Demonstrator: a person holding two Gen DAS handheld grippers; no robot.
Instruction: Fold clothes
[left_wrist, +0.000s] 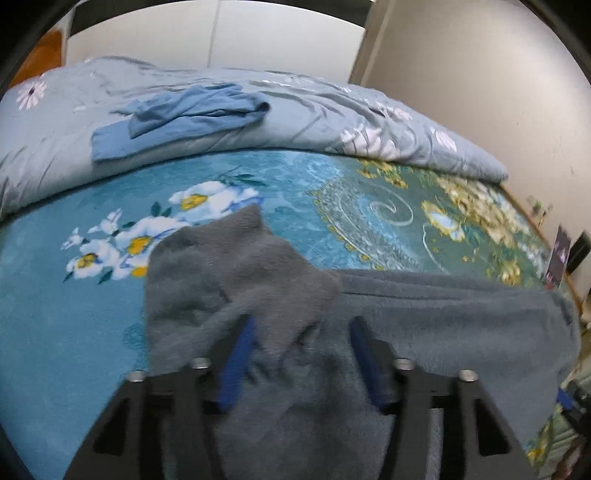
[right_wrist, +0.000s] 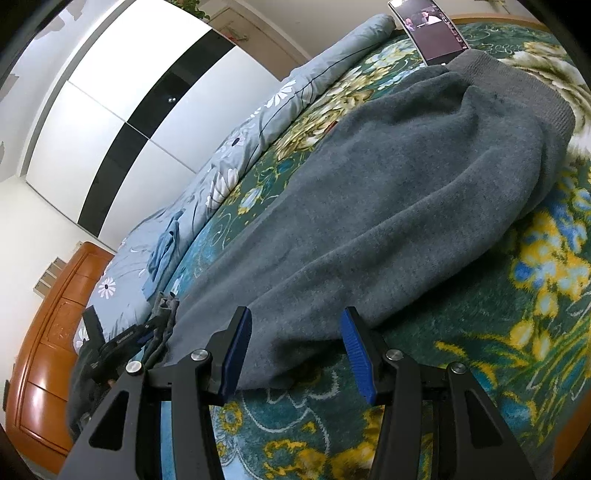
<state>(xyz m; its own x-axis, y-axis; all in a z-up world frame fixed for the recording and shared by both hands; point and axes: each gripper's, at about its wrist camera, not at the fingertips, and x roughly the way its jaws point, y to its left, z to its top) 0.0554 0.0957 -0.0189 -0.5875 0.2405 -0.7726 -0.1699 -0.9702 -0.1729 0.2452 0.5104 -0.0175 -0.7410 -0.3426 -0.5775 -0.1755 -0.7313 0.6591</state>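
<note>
A bedroom: a bed under a plush teal blanket (left_wrist: 55, 332) printed with white and yellow flowers, white wall and glossy wardrobe (right_wrist: 110, 122) behind.

The left gripper (left_wrist: 301, 326) has its blue ribbed pads (left_wrist: 240, 354) parted, with fuzzy grey cloth lying loosely between them; no pinch shows, so it is released. That cloth is the near end of the grey fleece garment (left_wrist: 443, 325), thick and napped, whose bunched end rises to a rounded peak at 12 o'clock from the claw while its long body runs flat toward 3 o'clock. Farther out at 12 o'clock lies a smooth pale-blue floral duvet (left_wrist: 332, 122), rumpled in soft ridges, with a thin blue garment (left_wrist: 184, 114) crumpled on top.

The right gripper (right_wrist: 297, 328) also stands apart, its blue pads (right_wrist: 356, 354) flanking the garment's (right_wrist: 406, 177) rounded folded edge; whether they press it I cannot tell. From there the fleece stretches toward 1 o'clock, ending in a ribbed knit band (right_wrist: 528, 81). A phone (right_wrist: 432, 29) with a lit screen sits beyond it at 1 o'clock. At 9 o'clock stands a polished orange wooden cabinet (right_wrist: 48, 369).
</note>
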